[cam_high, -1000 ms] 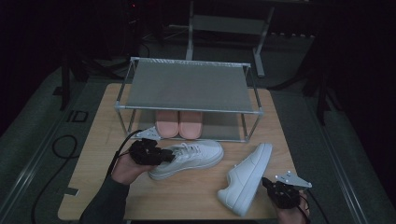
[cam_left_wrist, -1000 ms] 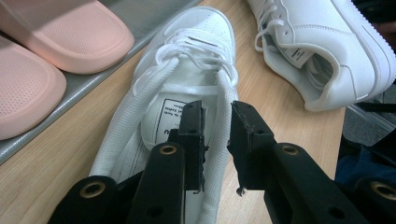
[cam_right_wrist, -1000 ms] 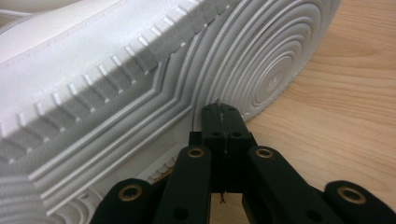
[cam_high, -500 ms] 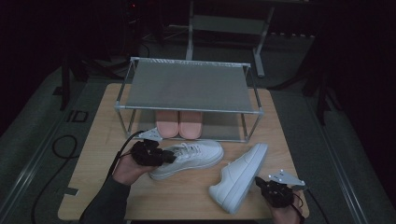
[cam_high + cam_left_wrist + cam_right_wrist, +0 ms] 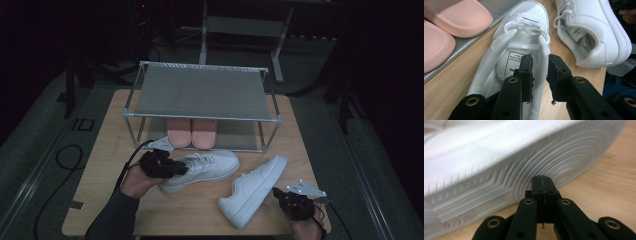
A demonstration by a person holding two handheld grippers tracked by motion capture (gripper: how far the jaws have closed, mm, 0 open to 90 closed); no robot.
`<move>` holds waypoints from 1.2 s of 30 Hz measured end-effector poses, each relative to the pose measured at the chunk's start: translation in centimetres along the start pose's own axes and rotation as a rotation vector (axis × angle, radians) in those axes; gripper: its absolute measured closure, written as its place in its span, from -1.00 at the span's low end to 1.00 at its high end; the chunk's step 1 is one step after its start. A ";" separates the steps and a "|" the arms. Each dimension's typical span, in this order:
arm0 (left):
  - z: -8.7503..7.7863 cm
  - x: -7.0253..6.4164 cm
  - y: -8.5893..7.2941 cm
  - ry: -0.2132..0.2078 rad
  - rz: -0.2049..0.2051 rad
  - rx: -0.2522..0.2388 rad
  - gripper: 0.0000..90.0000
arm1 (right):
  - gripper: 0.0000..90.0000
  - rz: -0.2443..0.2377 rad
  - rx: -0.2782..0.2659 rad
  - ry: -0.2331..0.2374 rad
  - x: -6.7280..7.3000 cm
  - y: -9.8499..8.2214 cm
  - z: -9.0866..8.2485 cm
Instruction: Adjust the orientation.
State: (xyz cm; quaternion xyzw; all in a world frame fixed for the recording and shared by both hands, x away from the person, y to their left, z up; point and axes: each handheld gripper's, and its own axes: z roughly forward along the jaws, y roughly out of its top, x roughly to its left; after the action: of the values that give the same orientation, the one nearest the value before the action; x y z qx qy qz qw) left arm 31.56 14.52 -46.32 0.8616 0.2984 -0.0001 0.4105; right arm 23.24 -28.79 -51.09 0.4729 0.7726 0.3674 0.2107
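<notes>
Right gripper [image 5: 289, 200], nearest the lower edge of the high view, at the front right of the pale wooden tabletop [image 5: 105, 165]. Black body, grey three-cornered plate on top. Jaws together, nothing between them, as the right gripper view shows. Their tips stand right at the ribbed sole of the tilted white lace-up sneaker [image 5: 499, 160]; whether they touch it cannot be told.

Tilted white lace-up sneaker, high view [image 5: 254, 189]: lies diagonally on the tabletop, one end toward the right gripper, the other pointing away toward the rack's right leg. In the right gripper view its sole with concentric ridges is turned toward the jaws.

Left gripper [image 5: 176, 168], held in a hand with a dark sleeve at the front left. Jaws partly apart, straddling the padded collar wall of the second white lace-up sneaker [image 5: 524, 47]: one jaw inside the shoe opening over the printed insole label, the other outside. The collar wall sits in the gap; a firm pinch cannot be confirmed.

Second white lace-up sneaker, high view [image 5: 207, 169]: rests upright on its sole, lengthwise across the tabletop, just in front of the rack, close beside the tilted one but apart from it.

Pair of salmon-pink slip-on slippers [image 5: 191, 133]: side by side on the rack's lower level.

Grey metal two-tier shoe rack [image 5: 200, 92]: stands at the tabletop's far half, top shelf bare mesh.
</notes>
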 end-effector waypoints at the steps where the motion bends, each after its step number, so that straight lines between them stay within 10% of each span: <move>1: 0.0 0.0 0.0 0.000 0.000 0.003 0.63 | 1.00 0.007 -0.009 -0.005 -0.2 0.2 -0.2; 18: 0.2 0.1 -0.1 -0.010 -0.004 0.012 0.60 | 1.00 0.012 -0.137 -0.076 -2.2 5.9 -1.6; 36: 0.4 0.1 -0.2 -0.017 -0.012 0.023 0.57 | 1.00 0.042 -0.132 -0.066 -3.3 3.4 -2.3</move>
State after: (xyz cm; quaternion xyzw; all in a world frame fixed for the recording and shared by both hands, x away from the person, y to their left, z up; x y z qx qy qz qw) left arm 31.66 14.43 -46.73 0.8644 0.3003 -0.0131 0.4032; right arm 25.17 -31.65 -47.09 0.4861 0.7292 0.4061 0.2588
